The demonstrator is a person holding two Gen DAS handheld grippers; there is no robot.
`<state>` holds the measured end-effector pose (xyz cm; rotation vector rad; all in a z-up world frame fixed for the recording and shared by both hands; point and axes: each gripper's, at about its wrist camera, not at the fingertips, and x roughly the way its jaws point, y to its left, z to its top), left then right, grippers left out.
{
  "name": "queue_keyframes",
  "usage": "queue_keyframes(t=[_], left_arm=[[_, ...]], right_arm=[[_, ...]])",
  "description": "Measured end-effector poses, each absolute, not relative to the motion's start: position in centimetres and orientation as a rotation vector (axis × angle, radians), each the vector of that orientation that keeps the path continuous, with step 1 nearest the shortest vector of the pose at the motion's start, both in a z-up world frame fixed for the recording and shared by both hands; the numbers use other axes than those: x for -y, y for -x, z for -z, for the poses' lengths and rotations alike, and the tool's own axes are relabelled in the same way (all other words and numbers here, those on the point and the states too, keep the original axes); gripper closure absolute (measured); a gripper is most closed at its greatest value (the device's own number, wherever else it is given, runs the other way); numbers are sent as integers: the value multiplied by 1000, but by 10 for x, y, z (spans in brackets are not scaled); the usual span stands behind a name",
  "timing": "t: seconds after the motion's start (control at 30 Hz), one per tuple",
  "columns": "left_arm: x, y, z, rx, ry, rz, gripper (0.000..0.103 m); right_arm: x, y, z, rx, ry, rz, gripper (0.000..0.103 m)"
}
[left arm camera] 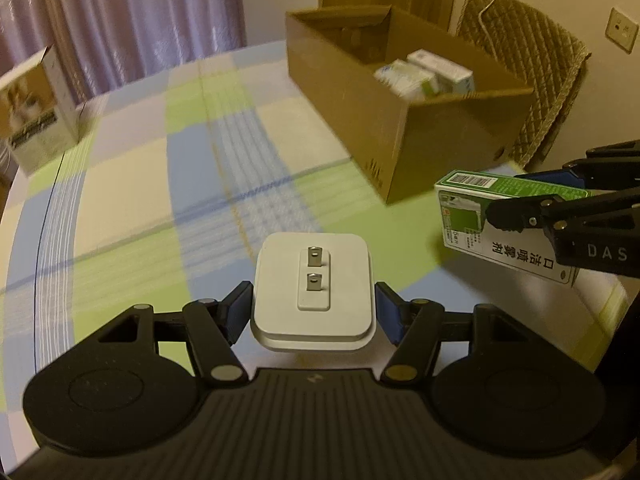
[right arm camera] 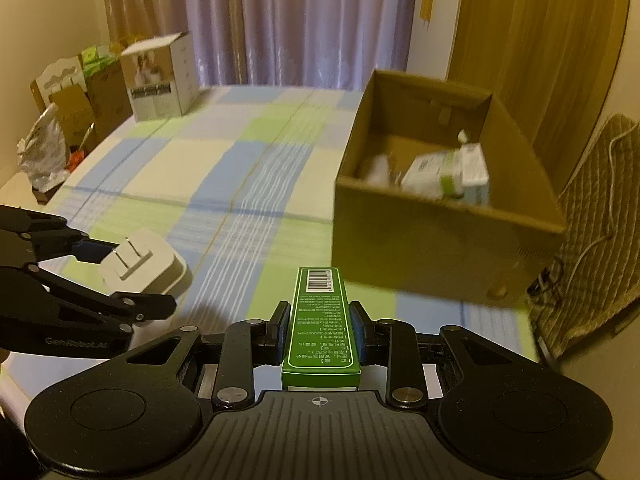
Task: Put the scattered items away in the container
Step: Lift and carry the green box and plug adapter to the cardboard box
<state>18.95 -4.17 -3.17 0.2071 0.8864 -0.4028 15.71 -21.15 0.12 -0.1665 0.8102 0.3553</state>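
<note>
Carrying both loads at once, the left gripper [left arm camera: 314, 312] clamps a white square plastic plug adapter [left arm camera: 314, 290], prongs forward, and the right gripper [right arm camera: 320, 330] pinches a slim green cardboard carton [right arm camera: 320, 328] lengthwise. Ahead of both jaws, off right, the open brown cardboard box [right arm camera: 420, 236] waits. Best clear its near wall before releasing, one gripper at a time.

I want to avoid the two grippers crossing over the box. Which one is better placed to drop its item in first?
Probably the right gripper: its green carton sits nearer the cardboard box, just ahead. The left gripper, holding the white plug adapter, is farther out.
</note>
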Motion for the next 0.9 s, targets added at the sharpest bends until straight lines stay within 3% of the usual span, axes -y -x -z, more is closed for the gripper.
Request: queue_keyframes(t=[0.5, 0.9], left_arm=[[111, -246, -45, -728, -248, 493, 43], [161, -298, -56, -715, -243, 532, 43]], right_arm=[[243, -206, -82, -634, 168, -319, 70], [272, -268, -80, -629, 150, -262, 70]])
